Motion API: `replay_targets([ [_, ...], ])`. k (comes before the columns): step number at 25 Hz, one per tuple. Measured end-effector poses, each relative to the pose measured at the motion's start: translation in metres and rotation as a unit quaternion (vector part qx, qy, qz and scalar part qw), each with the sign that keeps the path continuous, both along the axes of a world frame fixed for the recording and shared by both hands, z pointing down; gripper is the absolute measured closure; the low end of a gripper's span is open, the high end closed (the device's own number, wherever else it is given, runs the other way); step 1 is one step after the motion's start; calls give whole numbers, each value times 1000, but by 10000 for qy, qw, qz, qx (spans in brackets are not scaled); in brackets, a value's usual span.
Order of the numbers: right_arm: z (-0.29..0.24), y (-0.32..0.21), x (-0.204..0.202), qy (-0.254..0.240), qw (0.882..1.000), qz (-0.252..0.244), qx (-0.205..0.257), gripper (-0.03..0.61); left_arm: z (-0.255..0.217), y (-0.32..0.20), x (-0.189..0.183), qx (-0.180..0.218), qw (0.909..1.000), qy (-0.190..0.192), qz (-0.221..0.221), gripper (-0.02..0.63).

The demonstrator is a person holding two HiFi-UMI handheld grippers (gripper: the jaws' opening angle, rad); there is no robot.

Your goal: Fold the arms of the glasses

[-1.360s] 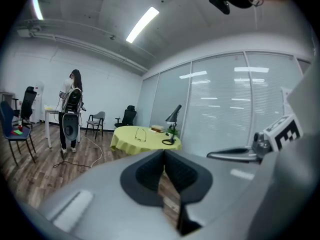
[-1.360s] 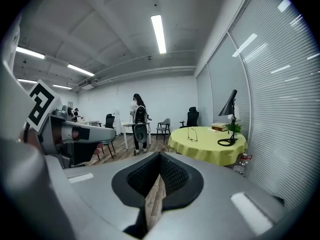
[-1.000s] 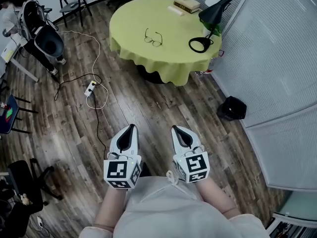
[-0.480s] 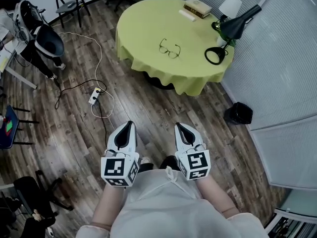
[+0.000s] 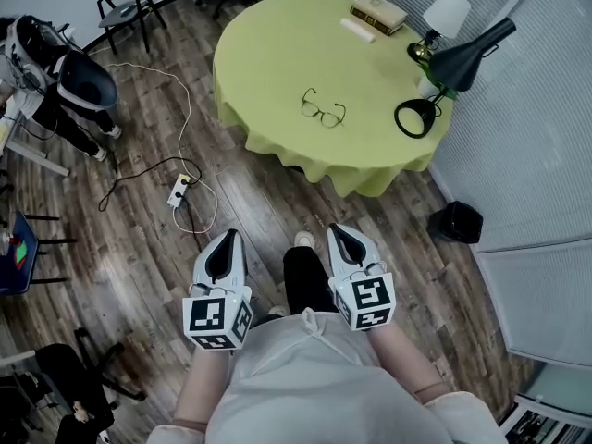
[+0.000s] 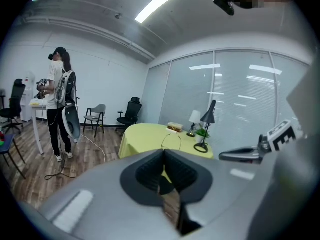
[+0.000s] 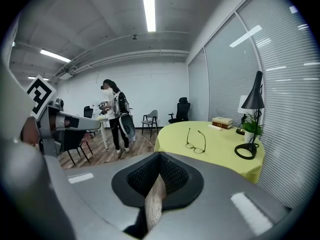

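Thin-framed glasses point(image 5: 323, 111) lie on the round yellow-green table point(image 5: 277, 54) with both arms spread open; they also show as the glasses point(image 6: 171, 140) and the glasses point(image 7: 196, 140) in the two gripper views. My left gripper point(image 5: 228, 238) and right gripper point(image 5: 338, 233) hang side by side over the wooden floor, well short of the table and pointing towards it. Both are shut and hold nothing. In their own views the left gripper point(image 6: 163, 153) and right gripper point(image 7: 159, 157) show their tips meeting.
On the table's far right stand a black desk lamp point(image 5: 442, 80), a white-shaded lamp point(image 5: 445, 14) and books point(image 5: 377, 10). A black bin point(image 5: 457, 221) sits by the blinds at right. A power strip with cable point(image 5: 179, 189) lies on the floor. A person point(image 5: 51, 63) stands at left.
The table and glasses have drawn nearer and lower in the head view as I walk towards them. Both grippers have stayed shut and side by side.
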State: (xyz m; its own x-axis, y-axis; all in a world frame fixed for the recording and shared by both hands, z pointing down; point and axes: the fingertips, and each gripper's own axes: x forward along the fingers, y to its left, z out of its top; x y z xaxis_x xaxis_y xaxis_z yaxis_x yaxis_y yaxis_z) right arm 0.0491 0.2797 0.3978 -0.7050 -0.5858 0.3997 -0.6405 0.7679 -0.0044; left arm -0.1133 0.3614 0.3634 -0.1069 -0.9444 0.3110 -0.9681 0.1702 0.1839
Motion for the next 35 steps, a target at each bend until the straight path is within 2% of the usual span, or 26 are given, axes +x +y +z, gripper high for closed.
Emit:
replay_targets([
  [8,9,-152,-22,-2,9996,-207,-165,578,2,-155,-9,-85,9999,-97,44,607],
  [12,12,-225,-18,36,9994,-252,-217,578,3,-232,-6,-154,9993,-318,97,607],
  [17,25,-293,-8,107,9992,-105,-357,578,9,-297,-3,-293,9990,-287,197,607],
  [22,53,-332,0,293,9977,137,-590,578,25,-335,-9,-515,9975,-367,316,607],
  [26,59,-356,-1,276,9974,423,-515,578,38,-369,-18,-547,9966,-309,527,607],
  [30,65,-367,-1,350,9937,823,-676,578,50,-405,-23,-664,9907,-348,1134,607],
  [33,77,-372,-11,543,9901,935,-896,578,55,-429,-30,-704,9844,-365,1572,607],
  [35,83,-376,-16,707,9883,1023,-880,578,59,-443,-33,-759,9795,-351,1833,607],
])
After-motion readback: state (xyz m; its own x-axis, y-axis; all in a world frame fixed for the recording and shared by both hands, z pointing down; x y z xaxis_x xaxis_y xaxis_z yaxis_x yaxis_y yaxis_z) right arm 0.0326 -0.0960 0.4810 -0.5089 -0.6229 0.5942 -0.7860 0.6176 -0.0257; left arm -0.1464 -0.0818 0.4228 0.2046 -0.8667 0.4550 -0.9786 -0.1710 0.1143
